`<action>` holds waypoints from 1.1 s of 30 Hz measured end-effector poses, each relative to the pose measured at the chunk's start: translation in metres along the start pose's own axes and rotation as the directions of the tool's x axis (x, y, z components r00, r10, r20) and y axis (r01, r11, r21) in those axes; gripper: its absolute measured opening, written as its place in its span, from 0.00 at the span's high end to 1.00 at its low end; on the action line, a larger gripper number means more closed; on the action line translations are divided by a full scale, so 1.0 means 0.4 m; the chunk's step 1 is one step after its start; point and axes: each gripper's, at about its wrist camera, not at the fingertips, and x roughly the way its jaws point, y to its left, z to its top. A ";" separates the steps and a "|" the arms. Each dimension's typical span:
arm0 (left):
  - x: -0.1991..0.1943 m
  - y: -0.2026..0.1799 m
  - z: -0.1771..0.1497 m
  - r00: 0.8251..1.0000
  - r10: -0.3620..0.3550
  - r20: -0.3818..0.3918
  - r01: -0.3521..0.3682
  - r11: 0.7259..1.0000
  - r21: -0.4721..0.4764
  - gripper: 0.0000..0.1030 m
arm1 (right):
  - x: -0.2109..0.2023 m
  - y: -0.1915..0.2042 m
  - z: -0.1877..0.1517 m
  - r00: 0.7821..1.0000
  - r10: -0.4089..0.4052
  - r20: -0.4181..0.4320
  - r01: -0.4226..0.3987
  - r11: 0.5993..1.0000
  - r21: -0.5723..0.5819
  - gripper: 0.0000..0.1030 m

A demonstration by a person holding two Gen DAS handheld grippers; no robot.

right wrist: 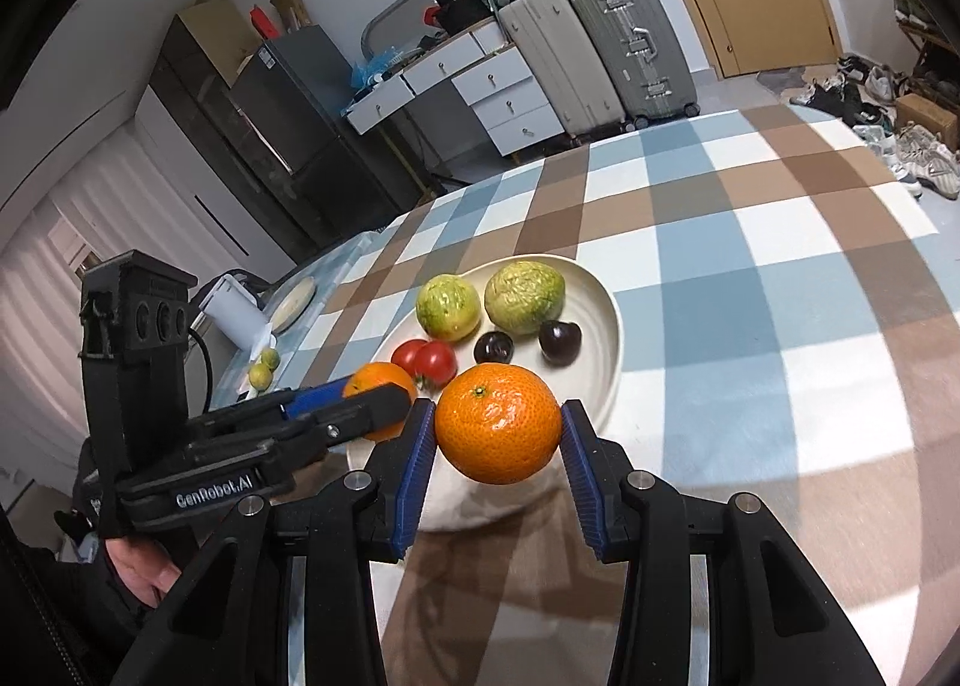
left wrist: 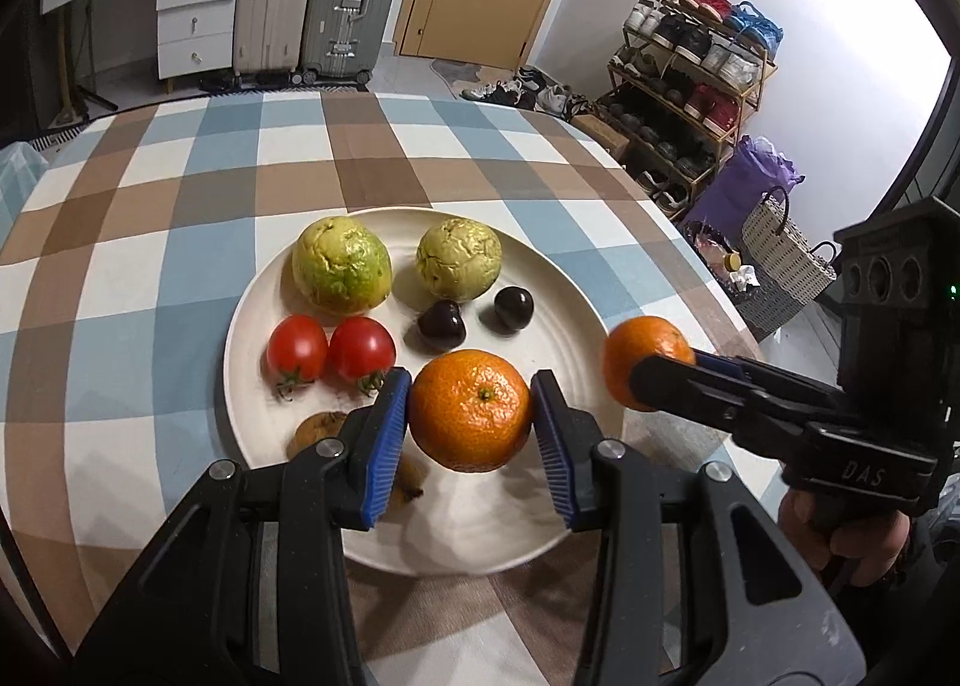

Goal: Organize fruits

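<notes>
Left wrist view shows the left hand-held gripper point(left wrist: 471, 425) clamped on 1 tangerine point(left wrist: 471, 410) above the near part of the plate point(left wrist: 564, 290). The right hand-held gripper point(right wrist: 498, 446) is clamped on a 2nd tangerine point(right wrist: 498, 423) at the plate's right rim, over the checked tabletop point(left wrist: 180, 194). On the plate lie 2 guavas, 2 tomatoes and 2 dark cherries, in pairs. To place well, I judge both tangerines should go down side by side on bare plate, lowered gently and released only once resting.
</notes>
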 end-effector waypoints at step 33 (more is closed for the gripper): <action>0.020 0.017 0.024 1.000 -0.019 -0.003 0.019 1.000 0.000 0.53 | 0.074 -0.017 0.067 1.000 0.009 0.007 -0.010 0.997 0.073 0.47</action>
